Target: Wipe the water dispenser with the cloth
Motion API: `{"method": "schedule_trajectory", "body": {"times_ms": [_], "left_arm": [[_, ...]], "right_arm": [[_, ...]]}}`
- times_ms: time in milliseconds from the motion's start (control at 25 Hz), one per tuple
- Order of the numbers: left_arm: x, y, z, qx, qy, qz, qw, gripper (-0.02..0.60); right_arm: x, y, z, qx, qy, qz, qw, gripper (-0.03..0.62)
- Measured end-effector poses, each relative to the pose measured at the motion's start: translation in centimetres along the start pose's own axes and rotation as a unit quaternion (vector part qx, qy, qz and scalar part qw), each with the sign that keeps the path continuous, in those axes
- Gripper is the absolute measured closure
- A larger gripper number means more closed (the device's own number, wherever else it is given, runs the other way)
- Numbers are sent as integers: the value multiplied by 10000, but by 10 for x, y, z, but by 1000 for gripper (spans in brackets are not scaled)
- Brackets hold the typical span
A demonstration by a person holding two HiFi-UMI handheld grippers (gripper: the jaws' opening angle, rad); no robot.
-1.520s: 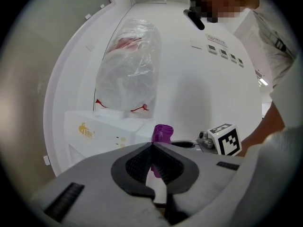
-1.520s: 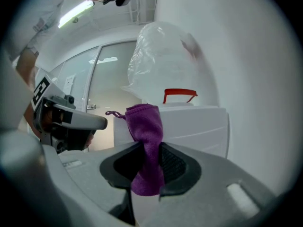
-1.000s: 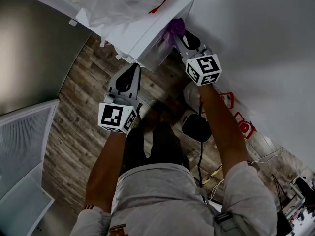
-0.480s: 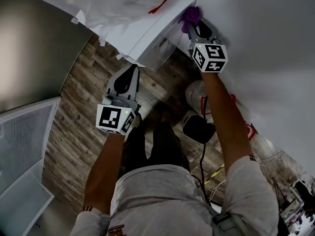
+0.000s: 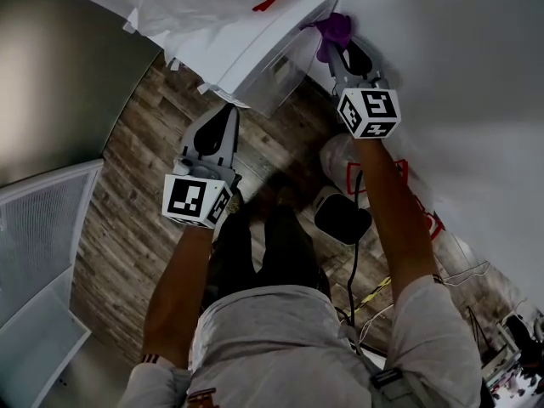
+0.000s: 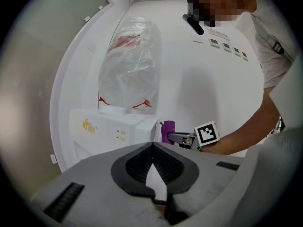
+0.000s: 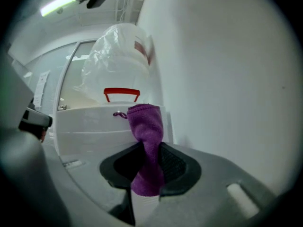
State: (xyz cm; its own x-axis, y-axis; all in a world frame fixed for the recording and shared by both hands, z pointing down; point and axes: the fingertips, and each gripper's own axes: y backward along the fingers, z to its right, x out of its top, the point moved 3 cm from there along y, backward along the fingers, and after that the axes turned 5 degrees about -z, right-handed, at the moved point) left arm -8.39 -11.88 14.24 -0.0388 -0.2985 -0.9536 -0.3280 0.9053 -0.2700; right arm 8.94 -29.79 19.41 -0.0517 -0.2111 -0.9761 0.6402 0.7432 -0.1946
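Right gripper view: my right gripper (image 7: 150, 151) had its jaws pinched on the purple cloth (image 7: 147, 126). The cloth stood up between the pads, with its free end bunched past the tips and a short tail hanging below them. Behind it was the white dispenser (image 7: 90, 126), and above that a bottle (image 7: 120, 56) wrapped in clear plastic.

Head view: my right gripper (image 5: 342, 51) held the cloth (image 5: 334, 27) at the dispenser's (image 5: 255, 41) upper corner, next to the wall (image 5: 459, 83). The cloth seemed to touch the casing there, but I could not tell how firmly. My left gripper (image 5: 228, 116) hung over the wood floor (image 5: 136, 194), just below the dispenser's front and apart from it.

Left gripper view: my left gripper (image 6: 152, 146) had its jaws pressed together at the tips, with nothing between them. Beyond it were the dispenser (image 6: 109, 131), the cloth (image 6: 168, 130) and my right gripper (image 6: 182, 137) on the far side.
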Motion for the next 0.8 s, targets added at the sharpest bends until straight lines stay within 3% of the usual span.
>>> {"method": "schedule_trajectory", "body": {"times_ms": [440,800], "left_arm": [[-40,1,-2,-57,121,-383,9992,583],[-64,-3,-10,-182,153,-578,9980,583]], "right_arm": [[-42,51,-129,1421,249,-62,9895,493],[-83,46,-175,1784,338,-248,9831,493]]}}
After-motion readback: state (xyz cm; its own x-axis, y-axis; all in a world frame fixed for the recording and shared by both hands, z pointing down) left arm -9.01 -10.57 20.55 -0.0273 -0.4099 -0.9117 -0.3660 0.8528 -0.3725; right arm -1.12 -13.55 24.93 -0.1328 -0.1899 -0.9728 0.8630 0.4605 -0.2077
